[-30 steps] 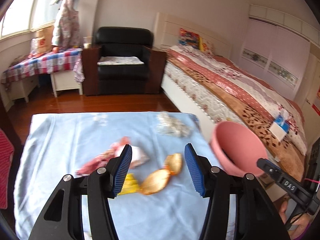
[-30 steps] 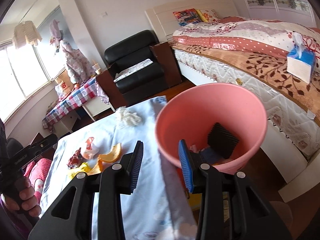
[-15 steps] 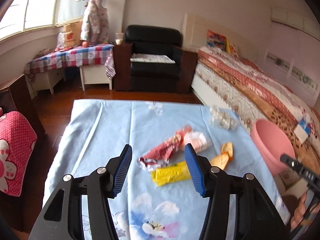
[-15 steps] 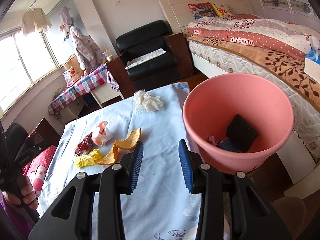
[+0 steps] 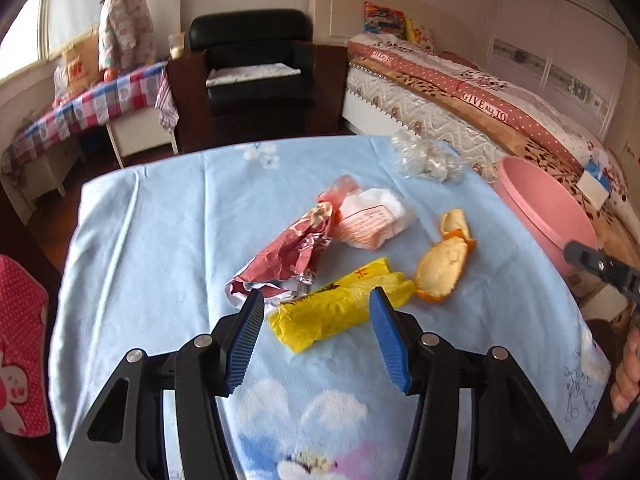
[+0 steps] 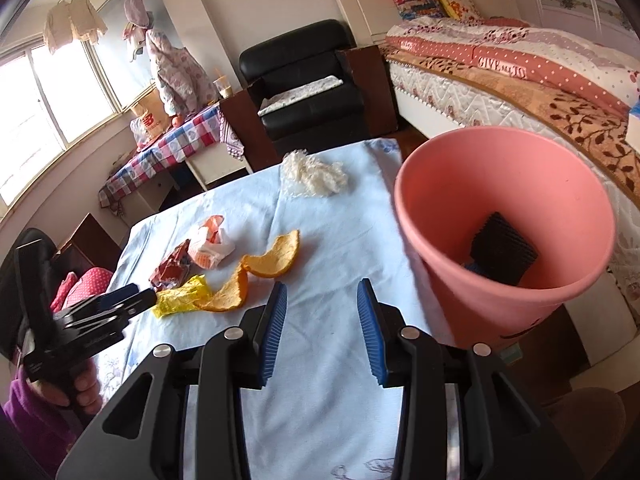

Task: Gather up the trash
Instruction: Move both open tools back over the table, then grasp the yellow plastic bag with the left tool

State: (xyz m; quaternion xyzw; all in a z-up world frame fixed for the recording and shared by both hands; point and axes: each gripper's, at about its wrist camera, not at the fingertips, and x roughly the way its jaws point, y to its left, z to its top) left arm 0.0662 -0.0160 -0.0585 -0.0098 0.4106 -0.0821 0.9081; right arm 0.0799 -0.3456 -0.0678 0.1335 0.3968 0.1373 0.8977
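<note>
Trash lies on the blue-clothed table (image 5: 160, 240). A yellow wrapper (image 5: 340, 308) sits just ahead of my left gripper (image 5: 316, 308), which is open, its fingertips on either side of the wrapper's near end without touching it. Beyond are a crumpled red wrapper (image 5: 288, 256), a white and orange packet (image 5: 372, 216), two orange peels (image 5: 440, 272) and crumpled clear plastic (image 5: 424, 158). My right gripper (image 6: 320, 300) hangs open over bare cloth, nothing between its fingers. The pink bin (image 6: 504, 220) stands to its right at the table's edge, with a black ridged piece (image 6: 504, 248) inside.
A bed (image 6: 540, 80) runs along the right, close behind the bin. A black armchair (image 5: 256, 64) and a checked side table (image 5: 100, 104) stand beyond the table's far edge. A red dotted cushion (image 5: 20, 360) sits at the left. A purple-sleeved hand (image 6: 80, 392) holds the left gripper.
My left gripper has sunk toward the table and shifted left, so the yellow wrapper now lies at its fingertips. My right gripper has swung left, and the bin now sits to its right.
</note>
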